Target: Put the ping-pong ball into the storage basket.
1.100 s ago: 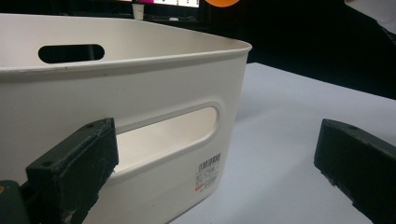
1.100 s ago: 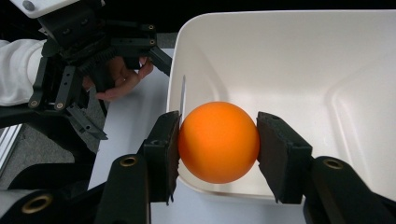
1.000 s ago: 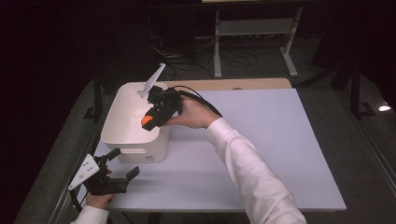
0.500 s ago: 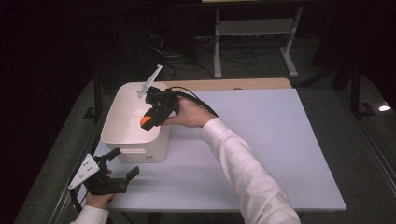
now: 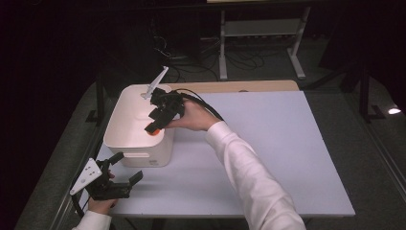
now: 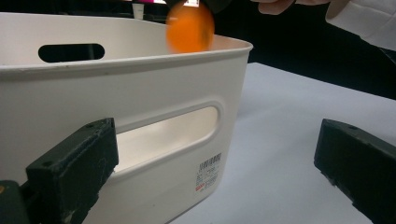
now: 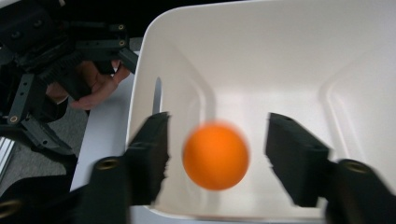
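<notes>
An orange ball (image 7: 215,155) hangs blurred between the jaws of my right gripper (image 7: 217,151), with a gap on each side, so neither pad touches it. The jaws have just been opening. This gripper (image 5: 154,125) points down over the near right part of a white bin (image 5: 143,154) with handle slots. In the left gripper view the ball (image 6: 190,27) is in the air just above the bin's rim (image 6: 140,63). My left gripper (image 5: 127,166) rests low at the table's front left, open and empty, facing the bin's near wall.
The white table (image 5: 268,143) stretches wide to the right of the bin. A wooden strip (image 5: 239,86) lines its far edge, with a metal stand (image 5: 258,33) and cables on the dark floor beyond. The right gripper's cable (image 5: 206,105) trails over the hand.
The right gripper's jaws were shut on the orange ball; now they stand apart and the ball is loose between them over the bin. The left gripper has not moved.
</notes>
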Demonstrator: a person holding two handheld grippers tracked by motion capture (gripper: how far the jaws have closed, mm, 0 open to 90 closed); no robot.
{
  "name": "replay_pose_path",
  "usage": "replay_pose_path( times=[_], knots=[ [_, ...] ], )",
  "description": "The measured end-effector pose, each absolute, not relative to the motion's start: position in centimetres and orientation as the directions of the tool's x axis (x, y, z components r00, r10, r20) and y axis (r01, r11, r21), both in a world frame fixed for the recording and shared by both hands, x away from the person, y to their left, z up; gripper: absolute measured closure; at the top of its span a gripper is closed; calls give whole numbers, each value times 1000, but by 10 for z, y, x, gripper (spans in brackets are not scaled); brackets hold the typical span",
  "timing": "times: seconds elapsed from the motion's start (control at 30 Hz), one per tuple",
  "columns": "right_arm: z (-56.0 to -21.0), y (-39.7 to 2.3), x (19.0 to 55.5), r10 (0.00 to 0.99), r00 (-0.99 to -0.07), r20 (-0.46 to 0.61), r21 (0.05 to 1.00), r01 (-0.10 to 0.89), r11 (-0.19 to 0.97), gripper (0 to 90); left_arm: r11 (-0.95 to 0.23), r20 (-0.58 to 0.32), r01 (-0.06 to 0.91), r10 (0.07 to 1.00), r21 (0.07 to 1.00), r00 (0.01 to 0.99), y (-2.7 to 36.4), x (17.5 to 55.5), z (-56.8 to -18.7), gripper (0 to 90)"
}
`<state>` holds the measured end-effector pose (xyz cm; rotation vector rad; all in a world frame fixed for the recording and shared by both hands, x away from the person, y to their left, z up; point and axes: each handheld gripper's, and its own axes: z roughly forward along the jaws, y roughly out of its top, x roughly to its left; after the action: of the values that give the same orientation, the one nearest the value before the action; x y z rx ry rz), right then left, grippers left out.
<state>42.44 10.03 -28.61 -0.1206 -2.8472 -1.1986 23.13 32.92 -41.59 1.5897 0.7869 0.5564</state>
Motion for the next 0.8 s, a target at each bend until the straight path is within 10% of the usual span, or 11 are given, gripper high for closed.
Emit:
replay_pose_path(
  times=[0.3, 0.8],
  knots=[
    [-278, 81, 424, 120, -992, 46, 761, 113, 639, 9, -49, -81, 176, 751, 983, 656, 328, 232, -416, 0],
    [-277, 52, 420, 164, -986, 42, 796, 132, 591, 0, -51, -75, 171, 750, 984, 657, 328, 232, -416, 0]
  ],
)
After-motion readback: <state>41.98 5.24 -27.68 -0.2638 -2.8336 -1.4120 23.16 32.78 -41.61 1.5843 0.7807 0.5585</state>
